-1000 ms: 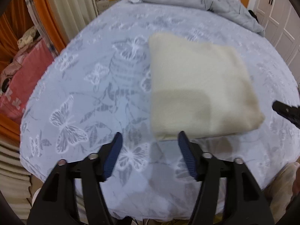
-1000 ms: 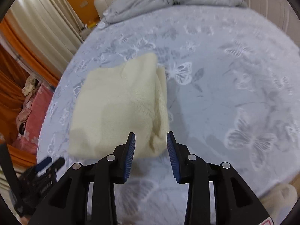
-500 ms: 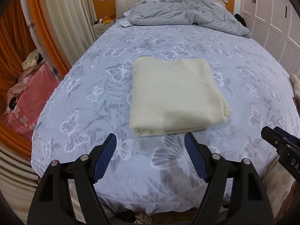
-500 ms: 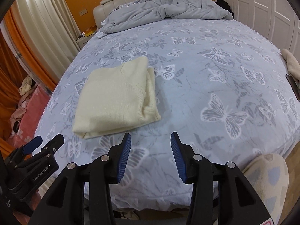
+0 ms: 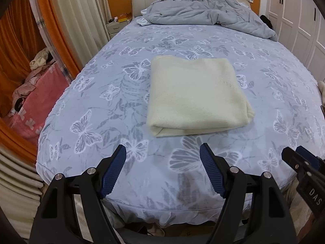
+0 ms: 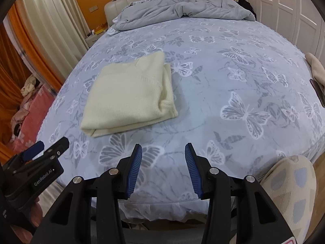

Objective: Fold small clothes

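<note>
A cream knitted garment point(image 5: 193, 95) lies folded into a flat rectangle on the blue butterfly bedspread point(image 5: 121, 105); it also shows in the right wrist view point(image 6: 130, 95). My left gripper point(image 5: 162, 154) is open and empty, held back over the foot of the bed, short of the garment. My right gripper point(image 6: 163, 152) is open and empty, also back over the foot edge, to the right of the garment. Each gripper shows in the other's view: the right one point(image 5: 300, 162) and the left one point(image 6: 44, 150).
A crumpled grey duvet point(image 5: 203, 14) lies at the head of the bed. Another cream cloth point(image 6: 315, 71) and a dark flat object point(image 6: 317, 93) sit at the bed's right edge. Pink bedding point(image 5: 34, 105) lies on the floor at left. A patterned slipper point(image 6: 290, 183) shows at lower right.
Both grippers have pulled back from the folded garment toward the foot of the bed. The left jaws have opened wider. The garment has stayed folded in place.
</note>
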